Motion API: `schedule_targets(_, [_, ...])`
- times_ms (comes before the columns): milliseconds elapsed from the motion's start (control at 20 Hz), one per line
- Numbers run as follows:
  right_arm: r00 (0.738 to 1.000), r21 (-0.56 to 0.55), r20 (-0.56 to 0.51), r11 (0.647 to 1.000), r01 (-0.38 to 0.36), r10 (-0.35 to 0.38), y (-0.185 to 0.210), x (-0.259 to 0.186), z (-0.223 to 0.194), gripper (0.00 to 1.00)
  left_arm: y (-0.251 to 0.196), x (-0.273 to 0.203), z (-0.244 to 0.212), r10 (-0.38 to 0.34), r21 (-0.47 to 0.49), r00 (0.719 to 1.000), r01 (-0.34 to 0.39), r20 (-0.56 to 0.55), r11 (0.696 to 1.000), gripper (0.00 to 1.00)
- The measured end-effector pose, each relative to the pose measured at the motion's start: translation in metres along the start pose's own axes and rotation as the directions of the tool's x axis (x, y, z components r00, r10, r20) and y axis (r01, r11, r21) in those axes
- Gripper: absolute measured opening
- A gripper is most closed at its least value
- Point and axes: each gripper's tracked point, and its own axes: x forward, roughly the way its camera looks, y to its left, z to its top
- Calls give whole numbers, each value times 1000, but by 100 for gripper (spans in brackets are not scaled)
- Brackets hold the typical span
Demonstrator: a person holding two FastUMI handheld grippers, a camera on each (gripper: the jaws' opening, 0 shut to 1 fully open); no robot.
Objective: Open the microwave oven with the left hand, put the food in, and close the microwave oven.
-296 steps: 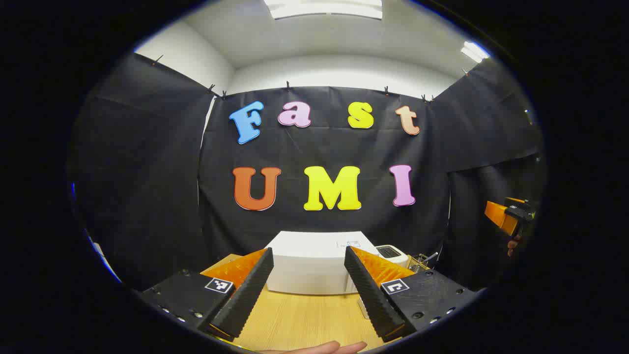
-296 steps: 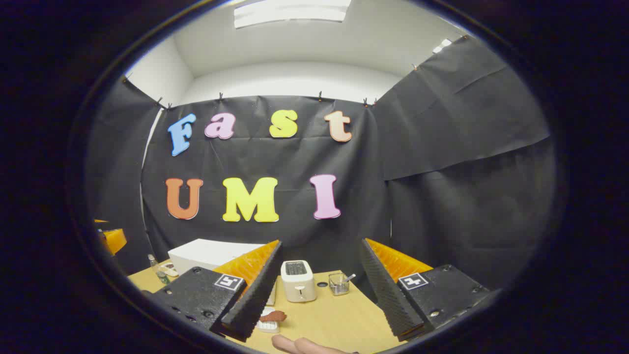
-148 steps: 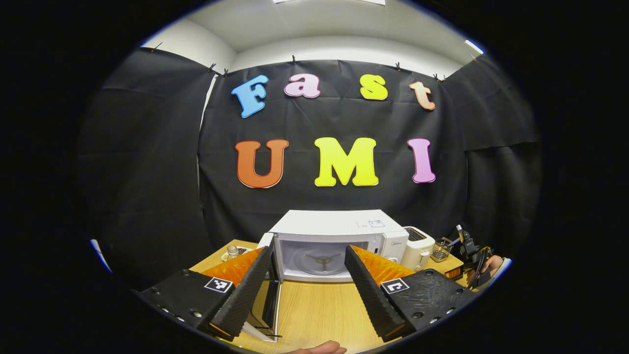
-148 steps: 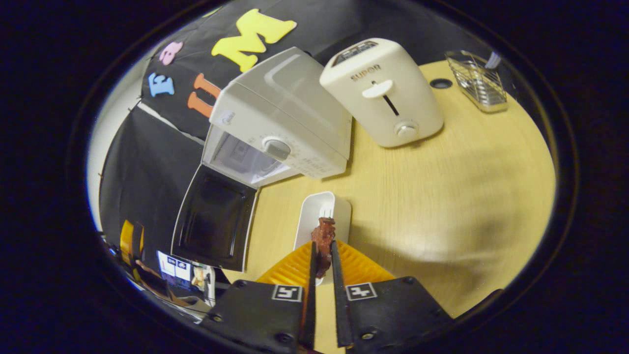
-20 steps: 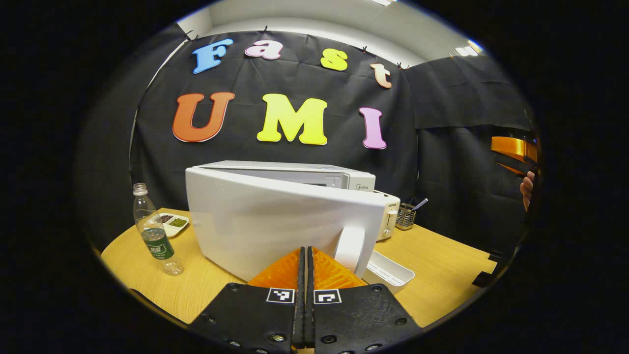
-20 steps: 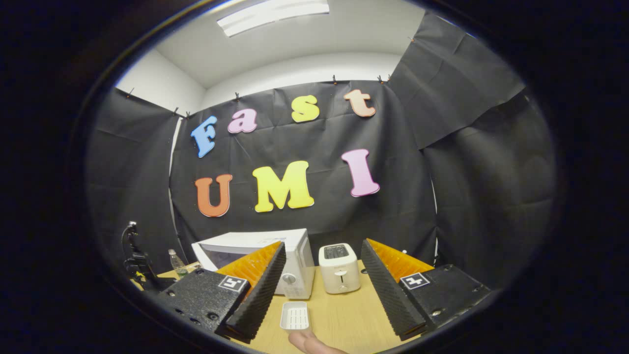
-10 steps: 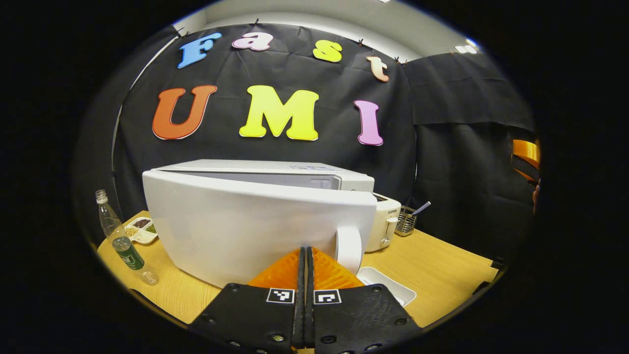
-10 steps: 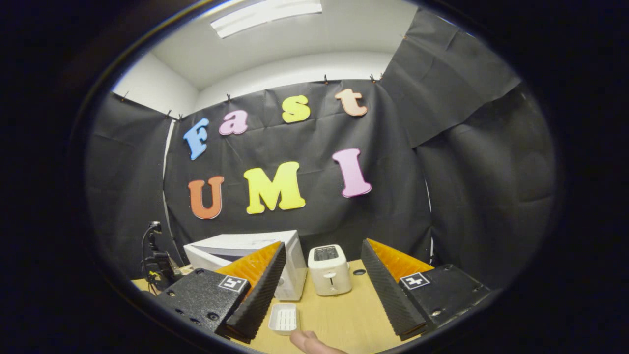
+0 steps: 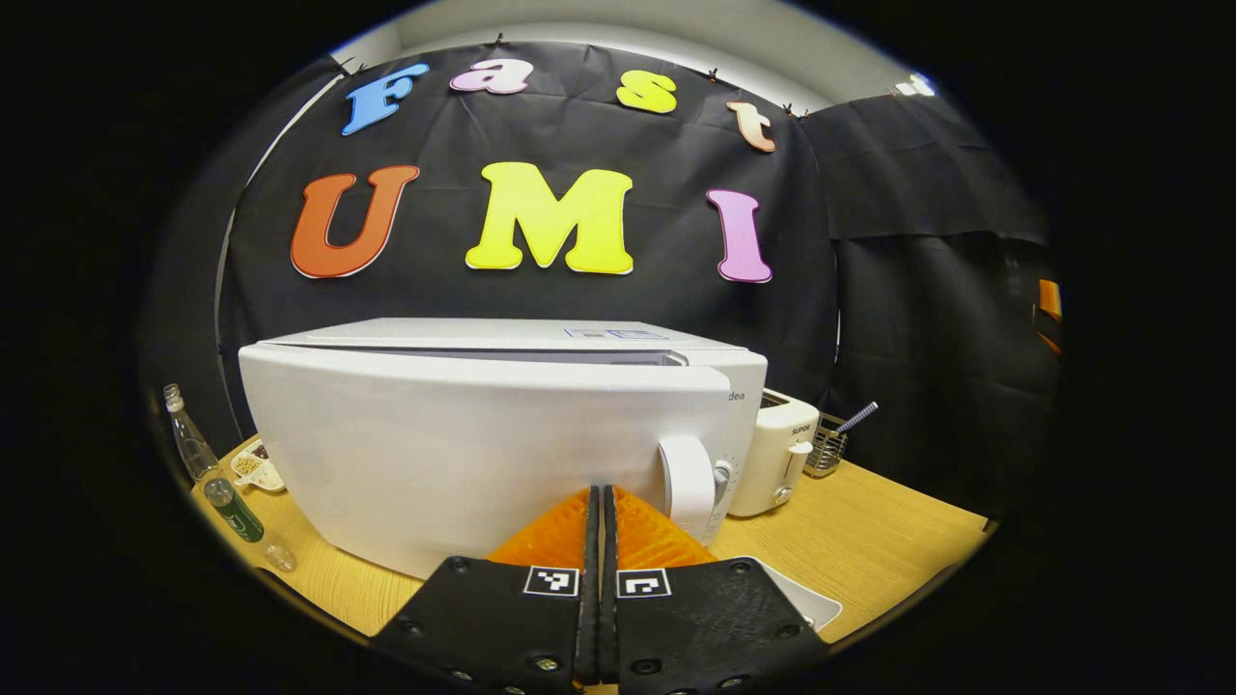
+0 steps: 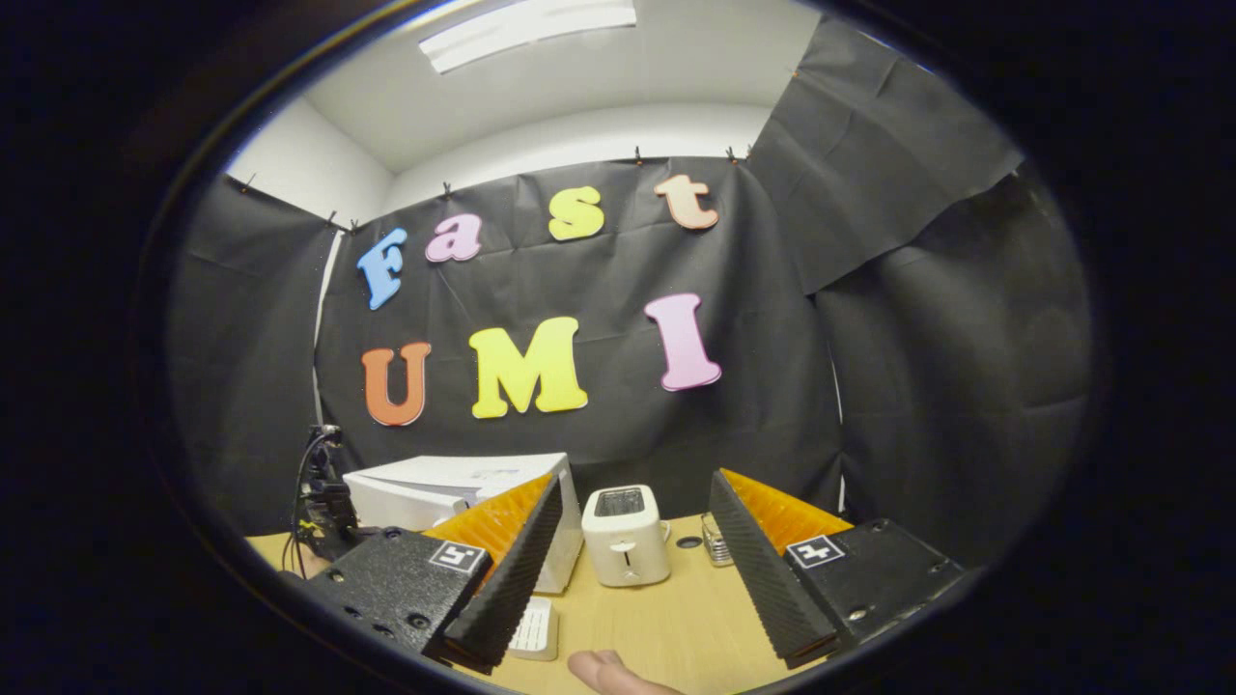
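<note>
**Left gripper pressed to a microwave door that stands slightly ajar**

In the left gripper view, a clear plastic bottle (image 9: 208,471) stands at the far left of the wooden table (image 9: 874,541), its base cut off by the edge, with a small divided dish (image 9: 253,467) of something grainy behind it. The white microwave oven (image 9: 502,425) takes the middle; its smooth, curved door (image 9: 463,454) leaves a thin gap along the top, so the inside and any food in it are hidden. The left gripper (image 9: 599,497) has its ribbed orange fingers pinched together with nothing between them, tips against the door beside the rounded handle (image 9: 687,486). Further right sit a cream toaster (image 9: 772,454) and a wire basket (image 9: 828,446). A white tray (image 9: 811,606) is partly covered by the gripper body.

In the right gripper view, the right gripper (image 10: 632,541) is spread wide and empty above the table, framing the toaster. The tray peeks out under its left finger; a fingertip (image 10: 603,668) shows at the bottom edge
</note>
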Motion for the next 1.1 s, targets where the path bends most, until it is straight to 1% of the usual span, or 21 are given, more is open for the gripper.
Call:
schedule_targets(250, [1000,-11,-2,1000,-19,19,-9,2,-7,98,-1,29,0,44,28,999,-44,-8,999,0])
schedule_targets(300, [1000,-5,-1,1000,-18,18,-13,1,-8,98,0,31,-1,64,24,998,-63,-20,998,0])
schedule_targets(350, [1000,3,-2,1000,-16,16,-16,2,-10,98,-2,31,3,72,21,997,-72,-6,997,0])
schedule_targets(550, [1000,31,-19,1000,-4,4,-26,5,-23,98,-2,31,2,80,3,997,-80,-15,997,0])
schedule_targets(700, [998,56,-34,997,-50,52,-16,-3,-29,98,-1,34,4,87,-15,996,-87,-15,996,0])
schedule_targets(750, [998,54,-36,997,-51,53,-16,-8,-28,98,-1,36,6,95,-27,995,-96,-18,995,0])
schedule_targets(800, [999,49,-34,998,-39,41,-18,-12,-26,98,4,42,7,118,-28,993,-119,-9,993,0])
schedule_targets(850, [999,49,-34,998,-27,29,-19,-17,-25,98,1,42,3,122,-39,992,-123,-27,992,0])
schedule_targets(900, [999,57,-35,998,-20,22,-19,-23,-23,98,3,43,8,131,-21,991,-131,-13,991,3])
schedule_targets(950, [999,67,-35,998,-17,20,-17,-28,-21,98,2,44,0,135,-12,990,-136,-44,991,2])
schedule_targets(1000, [999,72,-30,997,-12,15,-17,-31,-17,98,2,43,5,138,-10,990,-138,-25,990,1])
schedule_targets(1100, [1000,73,-24,997,7,-5,-21,-38,-15,98,1,42,6,138,-25,990,-139,-26,990,2])
